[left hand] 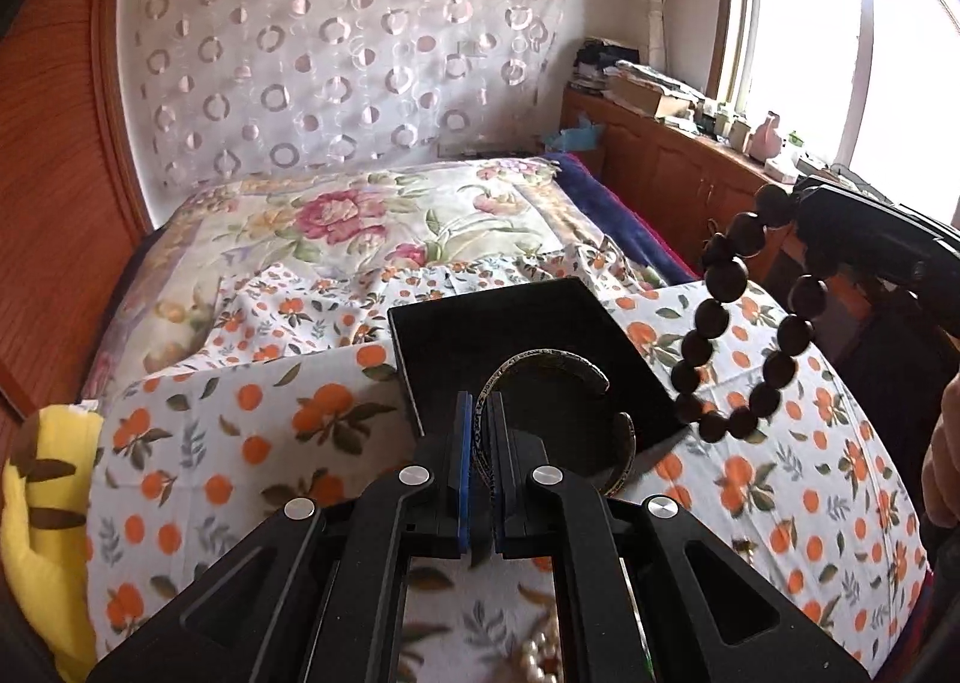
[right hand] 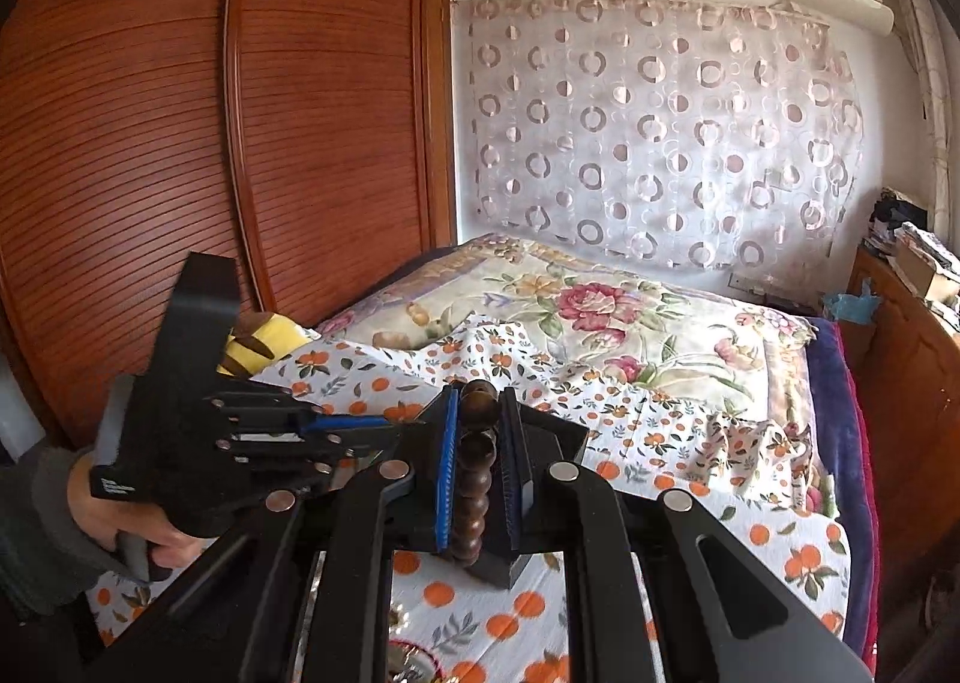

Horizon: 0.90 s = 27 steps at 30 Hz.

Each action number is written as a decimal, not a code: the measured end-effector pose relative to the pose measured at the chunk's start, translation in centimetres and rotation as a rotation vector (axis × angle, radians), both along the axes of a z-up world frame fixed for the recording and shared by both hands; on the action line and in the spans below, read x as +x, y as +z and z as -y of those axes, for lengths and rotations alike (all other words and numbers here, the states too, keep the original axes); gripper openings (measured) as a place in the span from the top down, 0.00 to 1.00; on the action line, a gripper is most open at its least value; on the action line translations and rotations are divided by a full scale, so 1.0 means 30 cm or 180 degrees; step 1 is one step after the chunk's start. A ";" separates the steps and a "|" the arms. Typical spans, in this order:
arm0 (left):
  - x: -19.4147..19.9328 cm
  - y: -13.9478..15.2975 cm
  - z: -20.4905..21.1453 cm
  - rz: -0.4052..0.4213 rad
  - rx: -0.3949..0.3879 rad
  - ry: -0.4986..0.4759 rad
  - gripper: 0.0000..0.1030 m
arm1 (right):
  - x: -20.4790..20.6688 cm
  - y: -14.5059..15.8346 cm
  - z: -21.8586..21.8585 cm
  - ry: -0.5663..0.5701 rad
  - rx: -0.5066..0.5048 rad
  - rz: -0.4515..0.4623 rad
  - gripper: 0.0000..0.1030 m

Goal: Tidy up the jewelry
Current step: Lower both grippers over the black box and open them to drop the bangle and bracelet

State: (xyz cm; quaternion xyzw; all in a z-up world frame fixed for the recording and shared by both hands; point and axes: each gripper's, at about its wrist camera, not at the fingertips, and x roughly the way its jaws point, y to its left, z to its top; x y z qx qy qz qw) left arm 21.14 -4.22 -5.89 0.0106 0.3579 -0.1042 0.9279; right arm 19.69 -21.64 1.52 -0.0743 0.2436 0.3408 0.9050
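Jewelry is mid-transfer to the black tray [left hand: 480, 323] on the bed. Left hand-held gripper [left hand: 480, 479] pinches a silver cuff bangle [left hand: 558, 365] above the tray; right hand-held gripper [right hand: 480, 473] clamps a dark wooden bead bracelet [left hand: 744, 323] aloft, beside the tray. Next likely calls for lowering, then releasing.

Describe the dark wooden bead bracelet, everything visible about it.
The dark brown wooden bead bracelet is a closed loop of round, glossy beads, one larger than the rest at the top. The right gripper is shut on its upper beads, so the loop hangs free in the air, near the right corner of the black square tray. Only the blue-padded fingers touch it.
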 end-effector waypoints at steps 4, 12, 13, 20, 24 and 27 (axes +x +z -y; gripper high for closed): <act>0.049 -0.029 -0.001 -0.0080 -0.0011 -0.0007 0.96 | 0.045 -0.021 -0.018 0.0035 -0.0034 -0.0042 0.85; 0.094 -0.051 0.004 -0.0160 -0.0028 -0.0023 0.94 | 0.128 -0.111 -0.040 0.0064 -0.0071 -0.0243 0.85; 0.093 -0.045 0.002 -0.0154 -0.0045 -0.0029 0.94 | 0.135 -0.130 -0.045 0.0064 -0.0094 -0.0273 0.85; 0.025 -0.008 -0.038 -0.0063 -0.0028 0.0011 0.90 | 0.167 -0.162 -0.070 -0.0018 -0.0169 -0.0266 0.85; -0.046 -0.005 -0.073 -0.0038 -0.0032 0.0059 0.83 | 0.175 -0.175 -0.083 -0.0010 -0.0170 -0.0349 0.85; -0.095 -0.011 -0.094 -0.0055 -0.0065 0.0087 0.83 | 0.155 -0.179 -0.096 0.0076 -0.0118 -0.0421 0.82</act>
